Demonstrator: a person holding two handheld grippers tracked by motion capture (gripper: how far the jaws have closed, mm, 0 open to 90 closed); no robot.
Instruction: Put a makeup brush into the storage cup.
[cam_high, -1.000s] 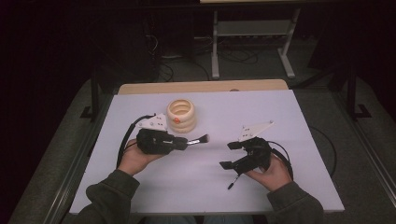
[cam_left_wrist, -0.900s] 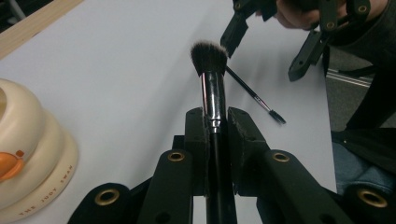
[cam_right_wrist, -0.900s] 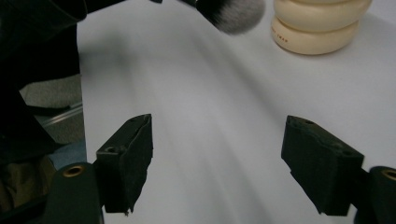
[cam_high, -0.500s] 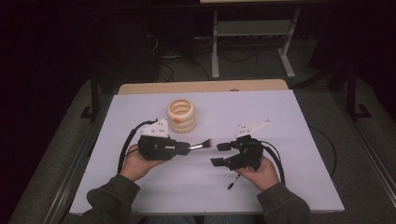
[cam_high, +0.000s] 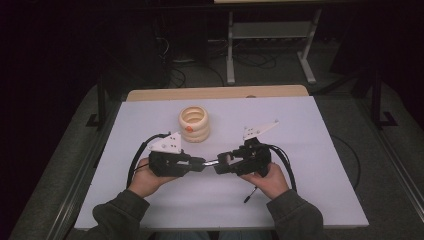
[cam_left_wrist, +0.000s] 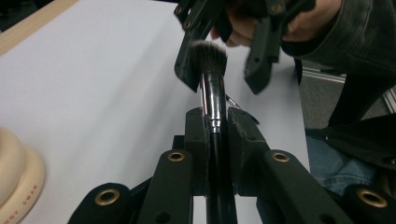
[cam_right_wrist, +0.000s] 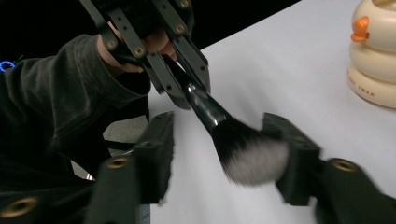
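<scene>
Brush (cam_left_wrist: 212, 100) sat clamped by its handle in the left gripper (cam_high: 202, 164), bristles at 3 o'clock between the right gripper's (cam_high: 218, 165) jaws, which had just been closing but gripped nothing yet. Better to close on the ferrule than crush the bristles.

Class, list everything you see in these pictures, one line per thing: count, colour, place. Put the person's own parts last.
Brush: one, black handle, dark bristles with pale tips, held level over the table between the two tools.
Ringed pot: one, cream with an orange mark, on the table behind the left tool.
Table: one, white top, wooden far edge.
Metal stand: one, grey, on the floor beyond the table.
Left tool: black, shut on the brush handle.
Right tool: black, jaws just closing around the bristles, not yet pressing.
Hands: two, grey sleeves.
</scene>
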